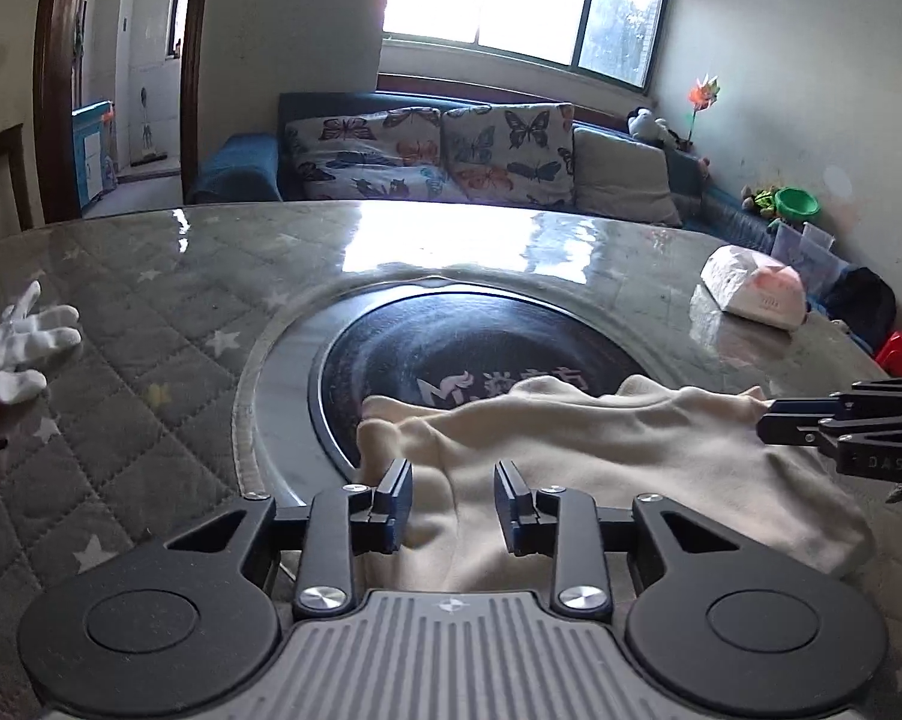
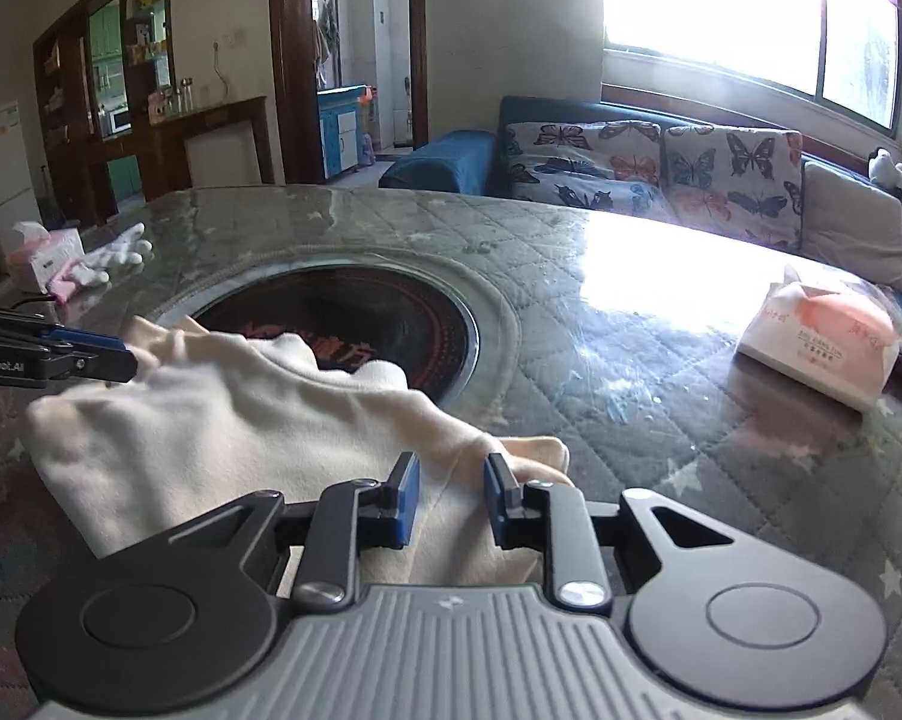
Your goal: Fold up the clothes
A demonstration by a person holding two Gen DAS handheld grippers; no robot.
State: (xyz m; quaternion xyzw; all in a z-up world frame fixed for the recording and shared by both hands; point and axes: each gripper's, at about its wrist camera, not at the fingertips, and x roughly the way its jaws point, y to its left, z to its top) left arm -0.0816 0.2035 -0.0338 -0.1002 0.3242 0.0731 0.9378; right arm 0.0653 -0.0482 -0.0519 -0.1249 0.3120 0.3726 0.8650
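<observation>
A cream garment [image 1: 601, 450] lies crumpled on the table, partly over the round black hob [image 1: 451, 354]. My left gripper [image 1: 452, 480] is open, its jaws on either side of a fold at the garment's near left part. My right gripper [image 2: 451, 477] is open too, its jaws astride the garment [image 2: 240, 420] near its right end. In the left wrist view the right gripper [image 1: 769, 420] shows side-on at the garment's right edge. In the right wrist view the left gripper [image 2: 126, 357] shows at the garment's left edge.
The table [image 1: 150, 420] has a quilted star-patterned cover under clear plastic. A tissue pack [image 1: 757, 294] lies at the right. White gloves [image 1: 18, 342] lie at the left, near a pink tissue box [image 2: 42, 252]. A sofa with butterfly cushions [image 1: 438, 150] stands behind.
</observation>
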